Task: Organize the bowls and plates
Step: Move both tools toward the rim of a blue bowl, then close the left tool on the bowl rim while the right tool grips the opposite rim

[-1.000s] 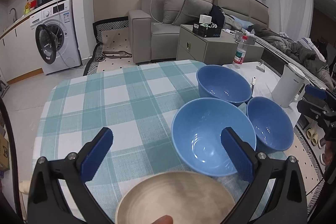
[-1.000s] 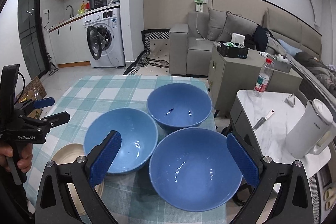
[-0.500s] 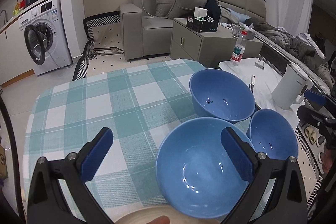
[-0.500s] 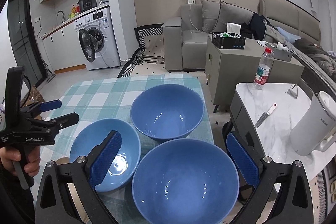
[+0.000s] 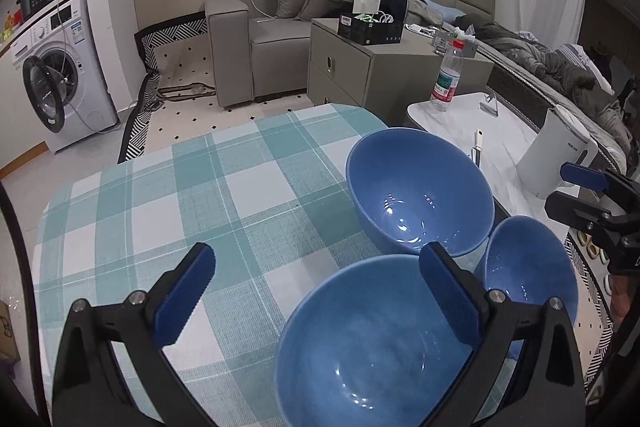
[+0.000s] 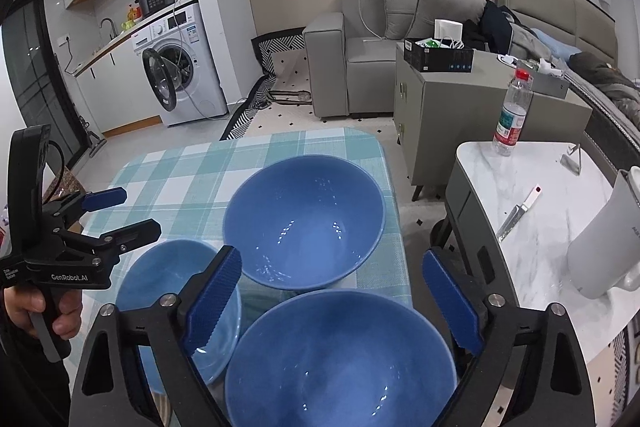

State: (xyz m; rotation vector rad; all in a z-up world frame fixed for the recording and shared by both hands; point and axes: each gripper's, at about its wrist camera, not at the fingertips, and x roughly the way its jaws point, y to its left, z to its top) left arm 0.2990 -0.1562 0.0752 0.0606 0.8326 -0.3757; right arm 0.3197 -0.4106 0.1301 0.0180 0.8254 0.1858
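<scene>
Three blue bowls stand close together on the checked tablecloth (image 5: 208, 195). My left gripper (image 5: 318, 267) is open above the near bowl (image 5: 376, 347), its right finger over that bowl's far rim. The far bowl (image 5: 420, 191) stands just beyond, and the third bowl (image 5: 528, 267) to the right. In the right wrist view my right gripper (image 6: 332, 267) hovers over that third bowl (image 6: 340, 359), its jaws closing with no pad touching it. The far bowl (image 6: 304, 219) lies ahead and the left one (image 6: 176, 283) beside it. A hand holds the left gripper (image 6: 120, 211) at the left.
A marble side table (image 6: 540, 267) right of the cloth carries a white kettle (image 6: 600, 239), a knife (image 6: 516, 215) and a water bottle (image 6: 512, 115). A grey cabinet (image 6: 440, 115), a sofa and a washing machine (image 6: 180, 67) stand beyond. The cloth's right edge runs beside the bowls.
Both grippers moved forward and lower over the bowls. The cream plate slid out of the left wrist view. The right jaws stand a little narrower.
</scene>
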